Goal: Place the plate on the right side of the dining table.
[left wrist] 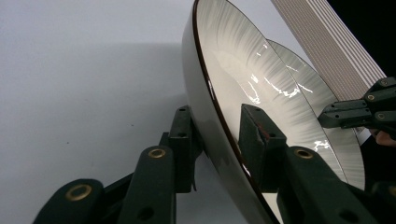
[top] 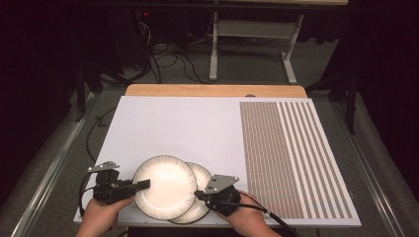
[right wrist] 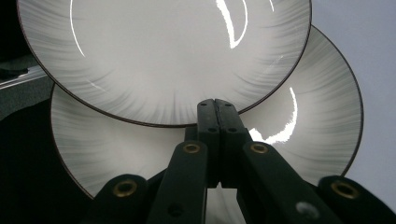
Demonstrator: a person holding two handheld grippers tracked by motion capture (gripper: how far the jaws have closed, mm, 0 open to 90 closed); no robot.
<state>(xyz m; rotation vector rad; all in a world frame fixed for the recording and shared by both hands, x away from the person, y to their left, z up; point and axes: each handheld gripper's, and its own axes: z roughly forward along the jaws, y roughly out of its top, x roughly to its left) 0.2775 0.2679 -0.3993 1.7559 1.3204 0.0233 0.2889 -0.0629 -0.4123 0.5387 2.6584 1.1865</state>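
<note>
Left gripper [top: 141, 185] on upper plate [top: 165, 186] rim

We see two plates of glossy glazed ceramic, the upper plate [top: 165, 186] throwing bright glare and the lower plate [top: 203, 205] at its four o'clock streaked with white reflections, both edged with a thin dark rim. The tabletop [top: 178, 126] is a smooth matt white sheet with a wooden edge [top: 212, 90] at twelve o'clock and a finely printed striped patch [top: 291, 148] at three o'clock. The left gripper [left wrist: 217, 140] and right gripper [right wrist: 217, 116] look like matt dark plastic, set with small brassy metal rivets.
</note>
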